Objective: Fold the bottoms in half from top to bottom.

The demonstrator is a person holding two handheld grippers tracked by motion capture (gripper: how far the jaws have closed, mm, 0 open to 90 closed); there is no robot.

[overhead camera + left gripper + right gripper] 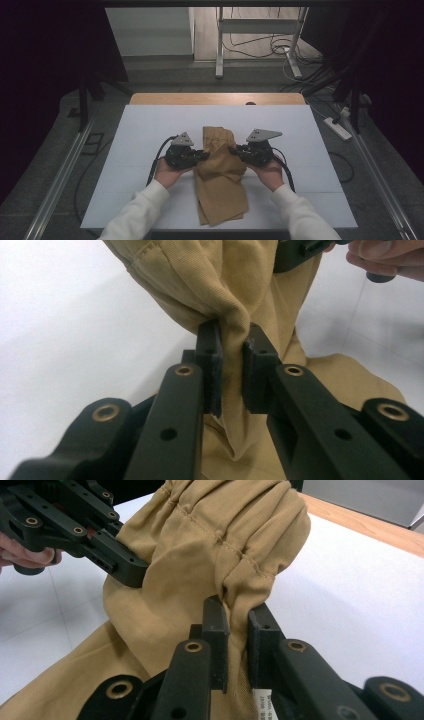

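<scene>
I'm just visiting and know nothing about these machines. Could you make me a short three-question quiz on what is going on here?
1. What do both grippers hold?
2. True or false: the left gripper is open.
3. The cloth lies on: A) a white board, B) bare floor, C) a chair?

Key:
1. The tan cloth, pinched on either side by the left gripper and the right gripper.
2. False; it is shut on the cloth.
3. A, the white board.

No legible text, brand or number appears in any view. A small white label (262,700) sewn to the tan garment (200,555) carries print too small to read.
</scene>
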